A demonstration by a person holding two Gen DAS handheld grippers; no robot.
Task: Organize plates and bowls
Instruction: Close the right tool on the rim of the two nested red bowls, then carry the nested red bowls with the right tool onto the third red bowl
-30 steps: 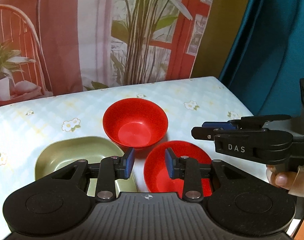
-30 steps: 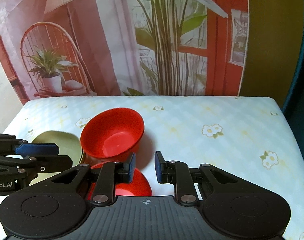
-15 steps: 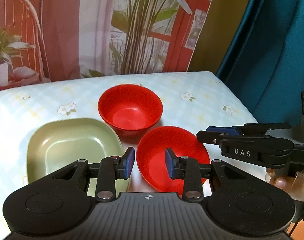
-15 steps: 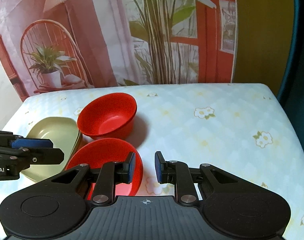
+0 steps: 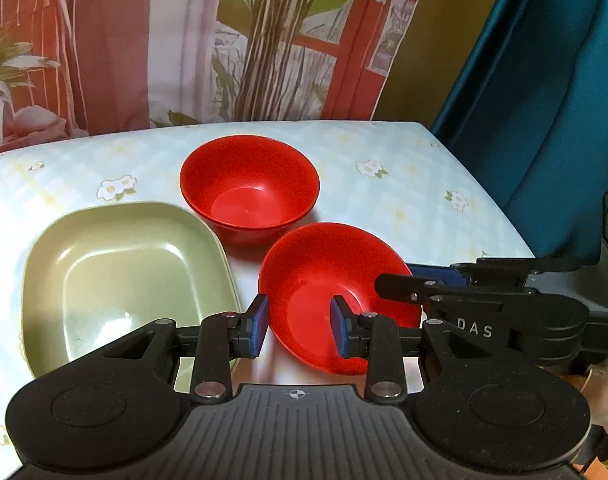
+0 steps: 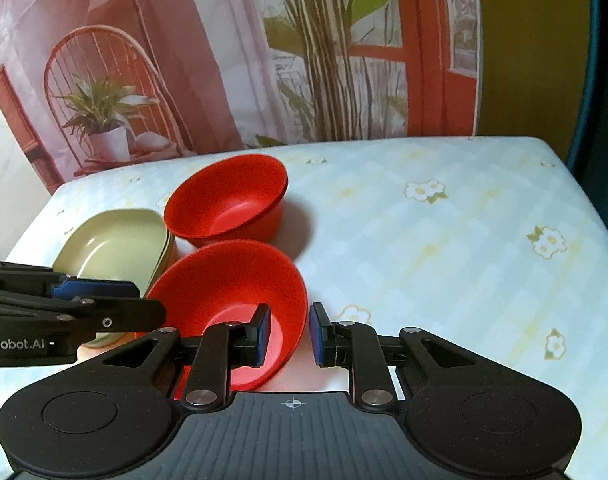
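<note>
Two red bowls and a green squarish plate stand on the flowered tablecloth. The far red bowl (image 5: 250, 184) (image 6: 228, 200) looks like two nested bowls. The near red bowl (image 5: 327, 280) (image 6: 228, 288) sits in front of it. The green plate (image 5: 120, 276) (image 6: 116, 246) lies to the left and looks stacked on another. My left gripper (image 5: 300, 326) is open and empty, above the near bowl's left rim. My right gripper (image 6: 290, 334) is open and empty, straddling the near bowl's right rim without touching it.
The table (image 6: 443, 264) ends at the right beside a teal curtain (image 5: 543, 100). A printed backdrop with a chair and plants (image 6: 264, 60) hangs behind the far edge. The right half of the cloth carries only printed flowers.
Both grippers have pulled back and risen, so the bowls and plate show more fully. The near red bowl now stands uncovered in front of both grippers. Nothing was grasped.
</note>
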